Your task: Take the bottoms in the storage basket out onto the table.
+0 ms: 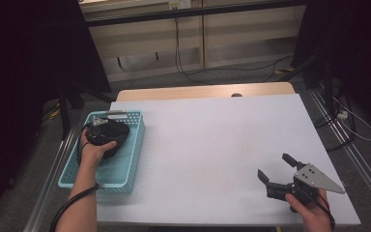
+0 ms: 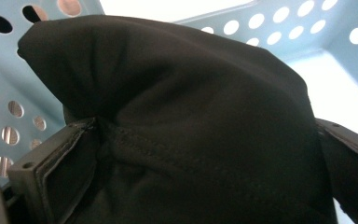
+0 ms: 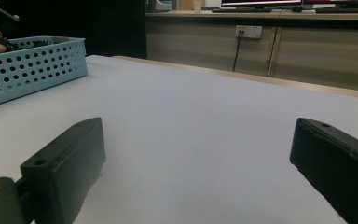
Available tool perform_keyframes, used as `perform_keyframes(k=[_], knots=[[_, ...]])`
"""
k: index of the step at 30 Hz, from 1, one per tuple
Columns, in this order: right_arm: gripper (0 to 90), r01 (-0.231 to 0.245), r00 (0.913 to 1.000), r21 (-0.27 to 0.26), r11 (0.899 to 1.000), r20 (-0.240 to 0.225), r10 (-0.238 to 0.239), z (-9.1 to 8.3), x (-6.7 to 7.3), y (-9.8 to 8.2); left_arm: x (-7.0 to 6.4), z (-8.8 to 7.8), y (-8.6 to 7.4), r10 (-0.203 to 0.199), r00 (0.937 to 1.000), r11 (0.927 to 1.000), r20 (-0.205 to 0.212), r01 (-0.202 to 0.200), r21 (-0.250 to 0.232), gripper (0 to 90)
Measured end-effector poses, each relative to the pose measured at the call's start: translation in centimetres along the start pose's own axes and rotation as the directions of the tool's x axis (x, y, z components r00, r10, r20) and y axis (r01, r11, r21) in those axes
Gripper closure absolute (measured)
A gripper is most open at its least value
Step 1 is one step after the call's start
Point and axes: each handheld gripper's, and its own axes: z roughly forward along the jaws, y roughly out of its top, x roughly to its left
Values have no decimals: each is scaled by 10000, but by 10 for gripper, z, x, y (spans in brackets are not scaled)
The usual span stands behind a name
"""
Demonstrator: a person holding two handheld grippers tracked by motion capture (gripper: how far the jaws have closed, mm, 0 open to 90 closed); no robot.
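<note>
The black cloth (image 2: 186,116) lies bunched inside the basket (image 1: 133,145), toward the basket's far end, and sits directly between the jaws of the left gripper (image 1: 107,137). In the left gripper view a stitched seam runs across the cloth from one jaw to the other, and both jaws press into the fabric on either side (clamped on the cloth, with folds swelling above the grip). The bundle has no clear long axis; it is a rounded heap.

The left gripper is the one at the basket, reaching in over its near wall, with the person's hand on top of it. The judgement is that the coming move is a lift straight up out of the basket, since the perforated walls close in on every side of the bundle.

The right gripper (image 1: 276,172) hovers over the counter (image 1: 207,145), well apart from the basket on its right side. Its jaws stand wide apart and hold nothing.
</note>
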Motion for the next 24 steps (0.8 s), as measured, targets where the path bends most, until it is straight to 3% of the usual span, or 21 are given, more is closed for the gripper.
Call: perform_keyframes(k=[3,4,9,15,16,17,18,21,22,24], knots=[[21,-31,10000,-8,10000,-7,31,0,0,0,0,1,-1,-78,10000,10000,-3,78,-30,0],[21,-22,10000,-6,10000,-11,22,-1,0,0,0,2,-2,-374,9993,9993,-14,374,-98,0],[21,-13,10000,4,10000,-39,13,0,0,0,0,2,-2,-564,9984,9984,-30,564,-15,0],[21,-11,10000,8,10000,-32,11,-1,0,0,-6,3,0,-357,9994,9979,34,355,533,0],[21,-8,10000,5,10000,-18,8,0,0,0,-8,3,1,2,10000,9969,94,-10,781,0],[21,-8,10000,5,10000,-18,8,0,0,0,-8,3,1,2,10000,9969,94,-10,781,0],[21,-11,10000,8,10000,-11,11,0,0,0,-12,4,2,189,9998,9949,-68,-181,988,0],[22,-15,10000,10,10000,-7,15,0,0,0,-15,5,4,140,9996,9928,-249,-109,1195,10],[22,-25,10000,4,10000,3,25,-1,0,0,-17,6,6,167,9987,9916,-492,-102,1288,27],[21,-35,10000,-9,10000,11,35,-1,0,0,-17,5,7,184,9982,9906,-564,-105,1362,73]])
